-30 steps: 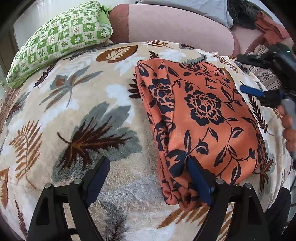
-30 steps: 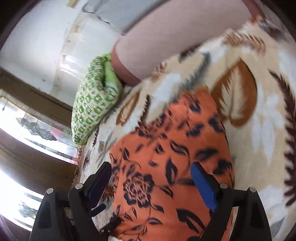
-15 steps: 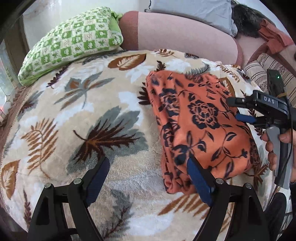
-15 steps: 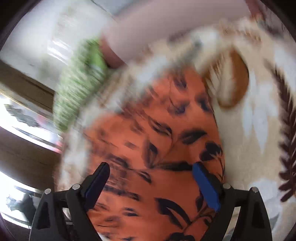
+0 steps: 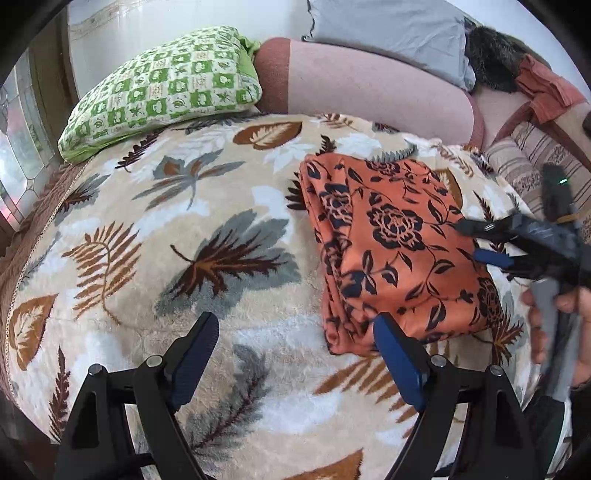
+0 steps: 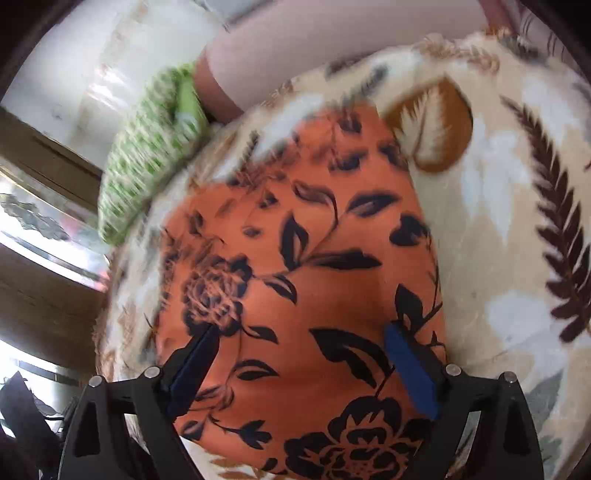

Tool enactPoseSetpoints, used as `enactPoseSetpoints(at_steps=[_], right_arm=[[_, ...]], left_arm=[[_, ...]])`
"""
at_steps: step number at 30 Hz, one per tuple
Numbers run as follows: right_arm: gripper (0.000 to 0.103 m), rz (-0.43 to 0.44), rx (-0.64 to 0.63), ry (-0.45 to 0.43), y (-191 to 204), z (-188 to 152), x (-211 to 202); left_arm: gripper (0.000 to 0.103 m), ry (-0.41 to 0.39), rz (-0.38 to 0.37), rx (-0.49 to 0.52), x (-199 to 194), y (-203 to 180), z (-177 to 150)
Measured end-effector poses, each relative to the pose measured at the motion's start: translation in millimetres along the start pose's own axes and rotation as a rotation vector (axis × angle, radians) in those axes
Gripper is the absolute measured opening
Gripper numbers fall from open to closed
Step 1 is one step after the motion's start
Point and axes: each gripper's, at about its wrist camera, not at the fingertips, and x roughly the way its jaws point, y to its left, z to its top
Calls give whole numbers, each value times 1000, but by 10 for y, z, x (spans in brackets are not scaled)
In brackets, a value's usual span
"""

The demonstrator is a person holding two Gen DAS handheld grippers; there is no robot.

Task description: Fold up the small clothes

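Two tongs in view, both spread wide, nothing clamped. Left tongs [image 5: 291,350] angle down over the leaf-print blanket [image 5: 155,229]; their right pad sits at the near corner of the folded orange floral garment [image 5: 399,243], left pad over bare blanket. Whether that pad touches cloth: can't tell. Right tongs [image 6: 299,362] hover low over the same garment, tilted down, both pads above the orange fabric, not pinching it. In the left wrist view the right tongs come in from the right edge, a hand [image 5: 554,332] wrapped on the grip, tips over the garment's right edge.

Counts: one orange garment, folded into a rough rectangle, layered edges showing on its left side, lying flat on the blanket right of centre. One green-and-white checked pillow [image 5: 166,88] at the far left. One pink bolster [image 5: 369,92] along the far edge, one grey pillow [image 5: 388,33] behind it. Reddish cloth [image 5: 546,92] at far right.

Containers: none visible. Right wrist view is motion-blurred.
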Motion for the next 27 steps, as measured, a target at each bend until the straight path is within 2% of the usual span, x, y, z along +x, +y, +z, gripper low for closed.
enactPoseSetpoints(at_steps=[4, 6, 8, 10, 12, 17, 18, 19, 20, 21, 22, 23, 25, 27], right_arm=[[93, 32, -58, -58, 182, 116, -242], [93, 61, -81, -63, 194, 196, -219], [93, 27, -68, -31, 80, 245, -42], [93, -15, 4, 70, -181, 249, 267], [94, 27, -5, 15, -173, 246, 190], [94, 28, -44, 52, -153, 240, 166], [94, 34, -42, 54, -154, 250, 176], [95, 41, -38, 54, -159, 249, 192], [96, 53, -31, 49, -167, 249, 182], [96, 65, -30, 43, -169, 243, 171], [97, 67, -34, 39, -179, 206, 197], [97, 69, -38, 31, -185, 186, 190], [100, 75, -36, 13, -166, 158, 236], [101, 71, -56, 1, -133, 130, 238]], left_arm=[[86, 24, -31, -57, 244, 98, 148], [86, 33, -37, -60, 382, 85, 227], [86, 35, -41, -54, 499, 71, 309], [86, 40, -43, -48, 648, 66, 468], [86, 20, -46, -39, 808, 42, 691], [84, 27, -49, -14, 1350, -12, 1165], [78, 39, -61, -17, 1466, 1, 1216], [54, 73, -96, -36, 1607, 32, 1263], [41, 129, -163, -69, 1778, 58, 1329], [39, 127, -180, -62, 1820, 38, 1401], [32, 102, -170, -23, 1805, -29, 1470], [30, 86, -151, 29, 1800, -113, 1536], [30, 83, -116, 97, 1879, -220, 1569], [32, 83, -118, 113, 1955, -208, 1531]])
